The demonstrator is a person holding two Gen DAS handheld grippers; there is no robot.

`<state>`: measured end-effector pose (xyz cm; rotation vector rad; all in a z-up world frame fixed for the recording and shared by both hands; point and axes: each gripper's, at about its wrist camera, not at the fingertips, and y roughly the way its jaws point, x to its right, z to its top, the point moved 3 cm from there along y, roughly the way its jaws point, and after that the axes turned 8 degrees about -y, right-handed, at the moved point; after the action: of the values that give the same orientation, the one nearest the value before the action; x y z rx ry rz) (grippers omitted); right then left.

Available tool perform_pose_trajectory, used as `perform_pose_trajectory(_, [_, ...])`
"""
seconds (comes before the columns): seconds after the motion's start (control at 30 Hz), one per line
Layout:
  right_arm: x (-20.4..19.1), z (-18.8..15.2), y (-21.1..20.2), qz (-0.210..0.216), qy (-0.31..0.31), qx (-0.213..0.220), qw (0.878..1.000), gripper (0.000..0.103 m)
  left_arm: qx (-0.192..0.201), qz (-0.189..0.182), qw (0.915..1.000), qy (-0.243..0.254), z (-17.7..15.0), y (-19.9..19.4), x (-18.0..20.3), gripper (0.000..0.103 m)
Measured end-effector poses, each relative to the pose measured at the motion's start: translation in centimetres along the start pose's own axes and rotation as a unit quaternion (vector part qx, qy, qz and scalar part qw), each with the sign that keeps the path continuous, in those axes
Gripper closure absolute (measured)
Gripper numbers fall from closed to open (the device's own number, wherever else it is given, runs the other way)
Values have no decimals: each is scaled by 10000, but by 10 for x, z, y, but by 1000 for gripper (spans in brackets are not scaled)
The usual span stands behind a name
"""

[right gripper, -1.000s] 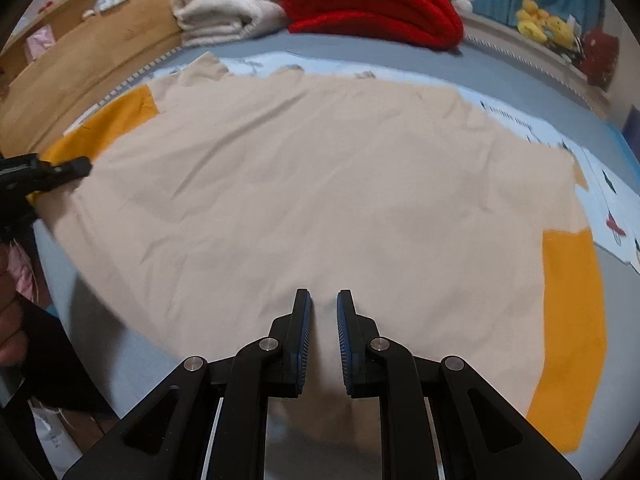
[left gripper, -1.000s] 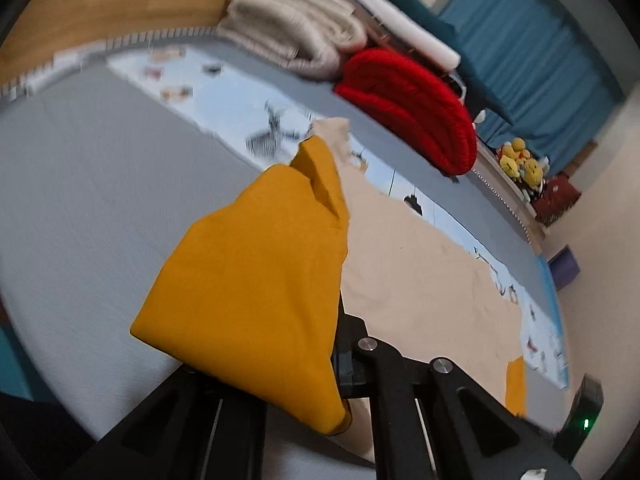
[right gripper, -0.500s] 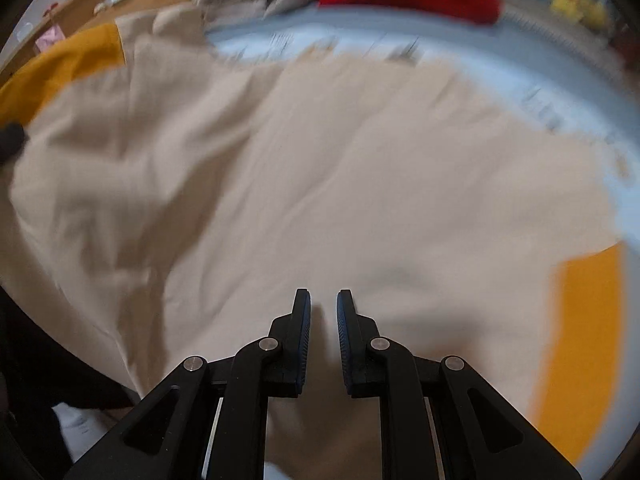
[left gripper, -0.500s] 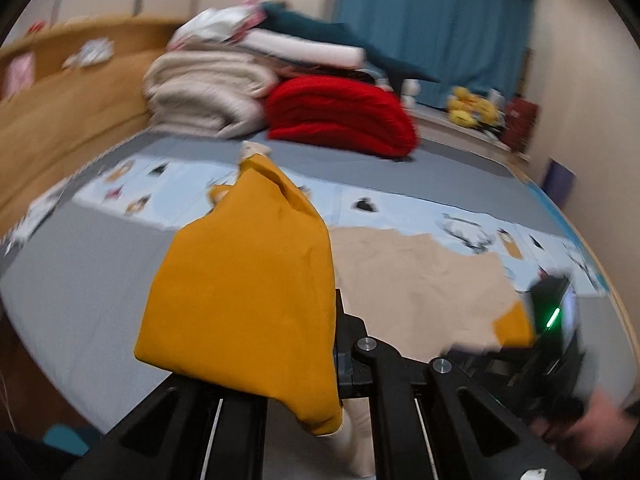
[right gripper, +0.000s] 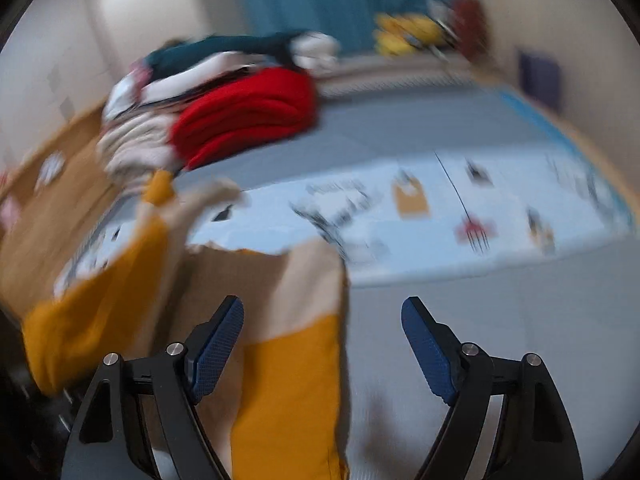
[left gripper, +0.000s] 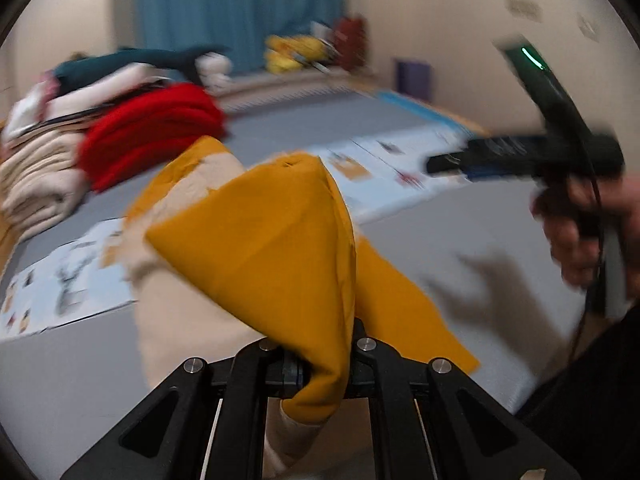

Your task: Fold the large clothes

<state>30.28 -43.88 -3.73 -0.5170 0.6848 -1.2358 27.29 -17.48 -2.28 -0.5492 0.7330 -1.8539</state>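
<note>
We have the beige shirt (left gripper: 188,320) lying on the grey bed (left gripper: 460,232), one side seemingly folded over, though blur hides the edges. Our left gripper (left gripper: 320,364) is clamped on its mustard sleeve (left gripper: 272,264); our right gripper (right gripper: 322,344) is opening, nothing pressed between its pads. Further folds remain.

The large beige garment (right gripper: 256,280) with mustard-yellow sleeves (left gripper: 272,256) lay partly bunched on the grey bed (right gripper: 460,320), near its front edge. One yellow sleeve was lifted and draped in a peak; another lay flat over the beige body.
</note>
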Motion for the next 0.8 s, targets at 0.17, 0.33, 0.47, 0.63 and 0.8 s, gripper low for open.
perform_pose_trajectory(0.17, [33,-9,12,113,392,-296,9987,26,-960,-297,9925,703,-31,58,56,92])
perform_pose_trajectory(0.33, [28,-20,42,792,543,-812,9921,26,-1247,-526,9897,464,-36,55,50,70])
perform_pose_trajectory(0.47, [7,-32,64,1127,280,-1118,9869,26,-1087,-983,9888,272,-34,15,33,63])
perform_pose_trajectory(0.63, [-26,-40,74,1503,72,-1320,9798,26,-741,-1156,9905,-95,-36,-27,-1,59])
perform_pose_trajectory(0.8, [-44,-58,92,1546,11,-1881,9699,31,-600,-457,9943,-758,-42,-34,-52,59])
